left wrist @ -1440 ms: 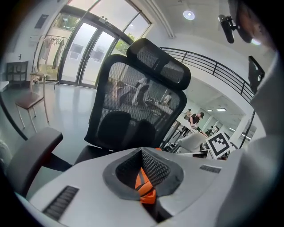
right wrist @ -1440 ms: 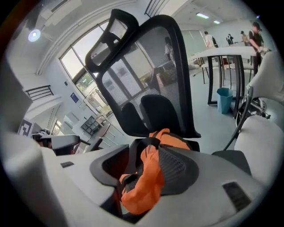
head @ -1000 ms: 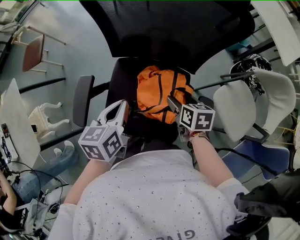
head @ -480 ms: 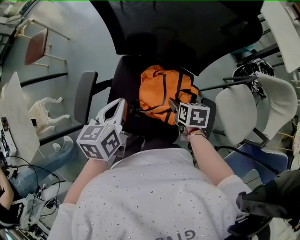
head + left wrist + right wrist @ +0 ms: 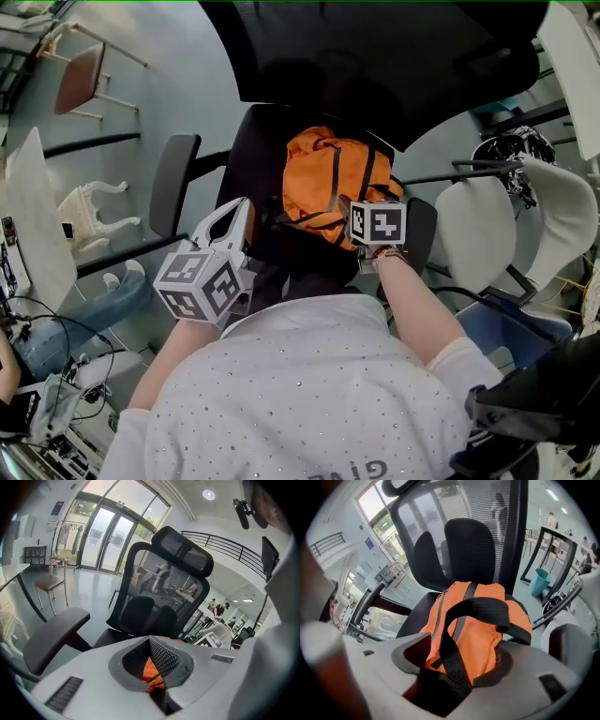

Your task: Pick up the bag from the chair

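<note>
The pickup is only just getting started. The orange bag (image 5: 330, 178) is sitting on the seat of the black chair (image 5: 251, 155), leaning against the backrest, and nothing suggests it is being lifted yet.

The right gripper (image 5: 362, 217) is reaching in at the bag's near side. In the right gripper view its 2 jaws are standing apart, with the orange fabric and a black strap (image 5: 453, 665) lying in the opening between them. They are gripping nothing, so I judge the closing and the lift are yet to be done.

The left gripper (image 5: 242, 208) is hanging over the front edge of the seat, near the bag but not touching it. Its jaws are lying together with nothing between them. The scrap of orange seen through their hollow in the left gripper view is the bag beyond.

From the head view, the right gripper's marker cube is covering its jaw tips, and the person's shoulders are cutting off the front of the seat. The bag's underside and far side are hidden. I cannot tell whether the strap is a handle loop or a shoulder strap.
</note>
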